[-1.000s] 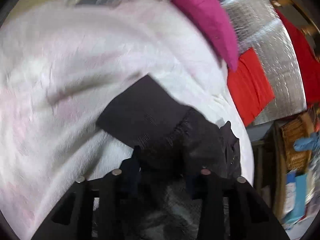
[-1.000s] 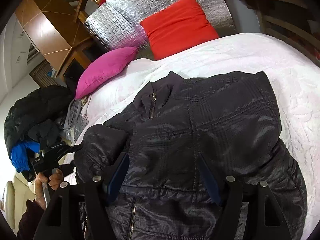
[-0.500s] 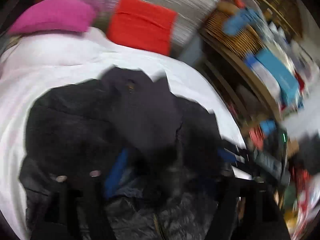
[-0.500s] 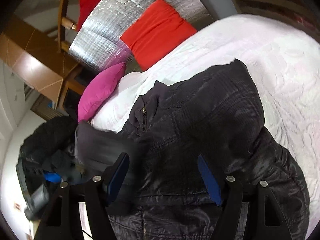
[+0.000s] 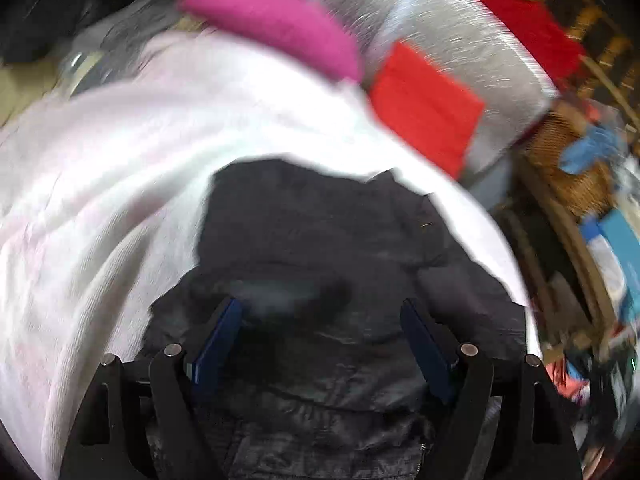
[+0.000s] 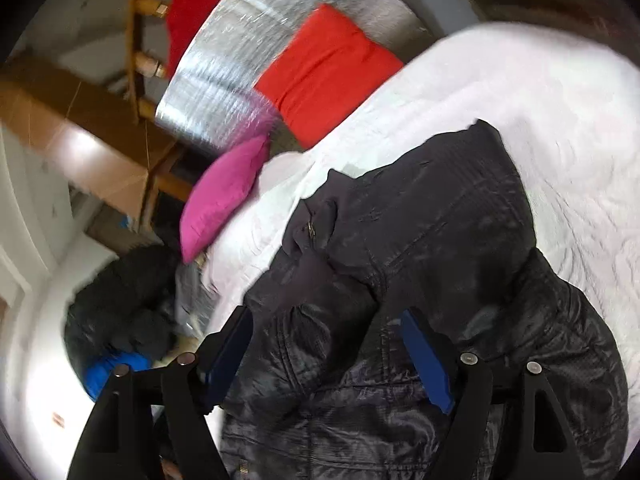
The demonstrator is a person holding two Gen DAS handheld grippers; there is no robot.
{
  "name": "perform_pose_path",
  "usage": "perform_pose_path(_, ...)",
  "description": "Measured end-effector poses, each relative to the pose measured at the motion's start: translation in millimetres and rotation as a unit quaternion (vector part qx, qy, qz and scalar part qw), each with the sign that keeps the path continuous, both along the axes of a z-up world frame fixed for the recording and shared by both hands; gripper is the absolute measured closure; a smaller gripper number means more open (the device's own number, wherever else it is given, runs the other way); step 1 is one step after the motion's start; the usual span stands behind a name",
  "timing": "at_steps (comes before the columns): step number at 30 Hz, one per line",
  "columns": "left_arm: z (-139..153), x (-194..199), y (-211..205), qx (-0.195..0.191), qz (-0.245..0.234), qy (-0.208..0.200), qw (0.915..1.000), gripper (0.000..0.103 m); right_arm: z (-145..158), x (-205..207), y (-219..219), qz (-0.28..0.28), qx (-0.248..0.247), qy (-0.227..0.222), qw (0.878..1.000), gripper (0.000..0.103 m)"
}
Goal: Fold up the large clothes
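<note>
Fingers of the left gripper (image 5: 320, 316) are opening above the black quilted nylon jacket (image 5: 320, 248), with nothing clamped between the blue pads; a second ago they were nearly closed on a dark sleeve cuff held over the white textured bedspread (image 5: 100, 184). That sleeve now lies released across the jacket body, so the left-side fold appears complete. Centre of the scene: the jacket rests on the bedspread, collar toward the magenta cushion (image 5: 276, 24) and red cushion (image 5: 424, 108). Right gripper (image 6: 326, 332) fingers are also opening, spread over the jacket front, gripping nothing. Next step is probably the right sleeve or hem.
</note>
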State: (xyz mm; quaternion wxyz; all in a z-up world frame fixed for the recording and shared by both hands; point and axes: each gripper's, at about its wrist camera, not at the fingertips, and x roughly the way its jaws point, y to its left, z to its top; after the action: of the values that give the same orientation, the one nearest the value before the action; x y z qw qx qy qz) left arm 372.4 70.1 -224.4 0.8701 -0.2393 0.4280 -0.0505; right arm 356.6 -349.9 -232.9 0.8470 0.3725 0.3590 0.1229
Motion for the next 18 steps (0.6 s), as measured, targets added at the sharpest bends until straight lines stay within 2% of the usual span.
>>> perform_pose_path(2,8.0,-3.3,12.4,0.015,0.038,-0.010,0.9991,0.022,4.2,2.3,19.9,0.016,-0.061,0.005,0.998,0.024)
perform_pose_path(4,17.0,-4.8,19.7,0.059,0.066,-0.001,0.9961,0.022,10.7,5.1,41.3,0.027,-0.133,0.001,0.991,0.024)
perform_pose_path(7,24.4,-7.5,30.4,0.078,0.077,-0.018,0.9938,0.022,19.4,16.8,79.1,0.062,-0.189,-0.001,0.980,0.024)
perform_pose_path(11,7.4,1.3,28.9,0.114,0.059,0.026,0.9914,0.022,19.2,35.7,133.2,0.122,-0.279,0.014,0.952,0.024)
perform_pose_path(13,-5.9,10.2,20.9,0.127,0.045,0.048,0.9898,0.022,14.5,44.2,155.5,0.140,-0.299,0.027,0.944,0.023)
perform_pose_path(16,-20.0,15.2,11.8,0.113,0.009,0.076,0.9906,0.023,1.8,54.5,170.0,0.119,-0.348,0.059,0.928,0.024)
perform_pose_path(17,-21.3,14.2,10.2,0.118,0.006,0.077,0.9900,0.023,1.3,54.1,167.5,0.105,-0.356,0.062,0.926,0.024)
perform_pose_path(18,-21.2,13.5,9.0,0.129,0.005,0.074,0.9889,0.023,1.1,51.9,158.3,0.080,-0.352,0.067,0.930,0.025)
